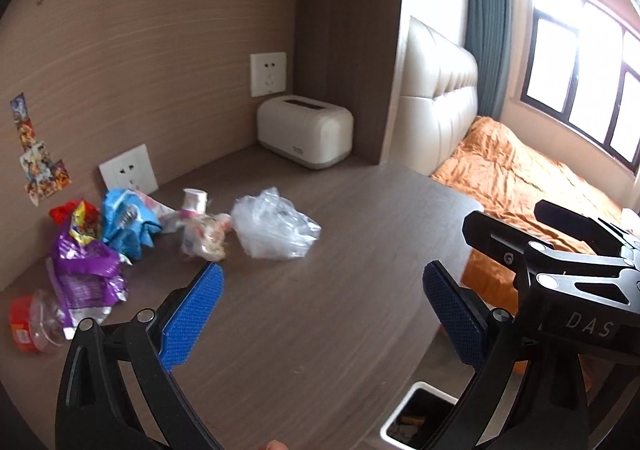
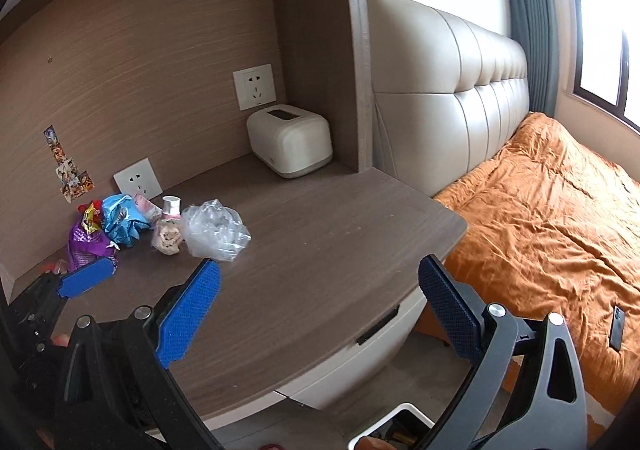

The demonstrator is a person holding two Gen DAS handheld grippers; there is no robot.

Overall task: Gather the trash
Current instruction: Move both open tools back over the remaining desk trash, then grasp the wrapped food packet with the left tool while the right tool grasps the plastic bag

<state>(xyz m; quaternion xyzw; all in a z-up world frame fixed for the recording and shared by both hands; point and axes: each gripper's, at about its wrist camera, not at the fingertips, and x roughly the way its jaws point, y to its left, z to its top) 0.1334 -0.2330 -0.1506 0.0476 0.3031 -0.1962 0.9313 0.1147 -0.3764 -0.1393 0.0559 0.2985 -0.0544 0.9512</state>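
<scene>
Trash lies at the back left of the wooden desk (image 1: 320,310): a clear plastic bag (image 1: 274,228), a crumpled pale wrapper (image 1: 204,236), a small white and pink bottle (image 1: 192,202), a blue packet (image 1: 126,222), a purple packet (image 1: 86,270), and an orange-lidded clear cup (image 1: 32,324). My left gripper (image 1: 324,310) is open and empty, above the desk in front of the pile. My right gripper (image 2: 320,310) is open and empty, over the desk's front edge; the clear bag (image 2: 214,230) lies beyond its left finger. A white bin (image 1: 418,416) stands on the floor below the desk edge.
A white toaster-like box (image 1: 306,130) sits in the back corner. Two wall sockets (image 1: 128,172) are on the back panel. A bed with an orange cover (image 2: 540,218) and a padded headboard is to the right, with a phone (image 2: 616,328) on it.
</scene>
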